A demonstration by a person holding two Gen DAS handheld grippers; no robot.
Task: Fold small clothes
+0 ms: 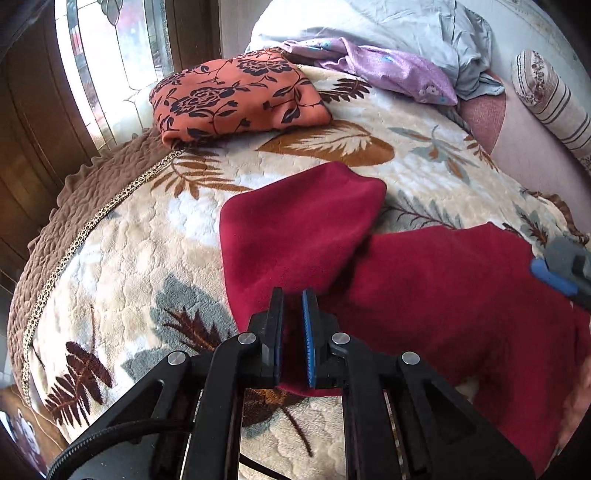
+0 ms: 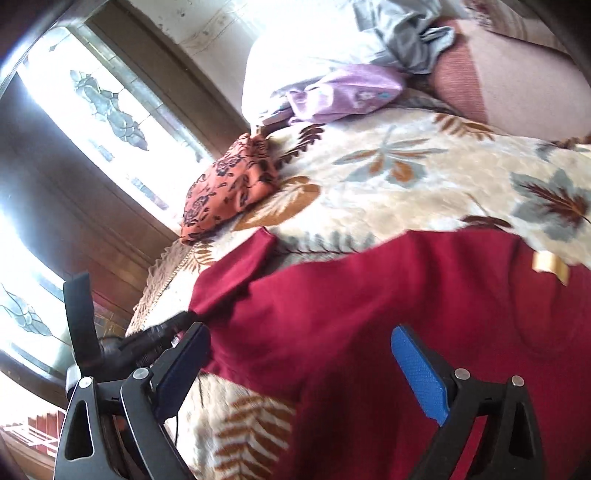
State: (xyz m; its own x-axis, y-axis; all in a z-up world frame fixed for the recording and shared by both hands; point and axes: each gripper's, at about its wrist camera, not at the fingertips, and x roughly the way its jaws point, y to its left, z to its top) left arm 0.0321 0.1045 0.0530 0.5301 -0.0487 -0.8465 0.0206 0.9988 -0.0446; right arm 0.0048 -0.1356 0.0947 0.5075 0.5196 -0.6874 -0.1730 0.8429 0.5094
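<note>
A dark red garment point(image 1: 424, 291) lies spread on the leaf-patterned blanket point(image 1: 147, 258), one sleeve point(image 1: 299, 221) reaching toward the far side. My left gripper point(image 1: 292, 295) is shut on the garment's near left edge, red cloth showing between its jaws. My right gripper point(image 2: 299, 354) is open above the red garment point(image 2: 351, 314), its blue pad point(image 2: 417, 373) on the right. It also shows at the right edge of the left wrist view point(image 1: 561, 269). The left gripper shows at the left in the right wrist view point(image 2: 162, 332).
A folded orange floral cloth point(image 1: 236, 96) lies at the blanket's far left corner. A purple garment point(image 1: 391, 70) and grey-white bedding point(image 1: 406, 29) are piled at the back. A striped bolster point(image 1: 554, 99) lies far right. The bed edge point(image 1: 44, 258) and a window point(image 1: 110, 55) are to the left.
</note>
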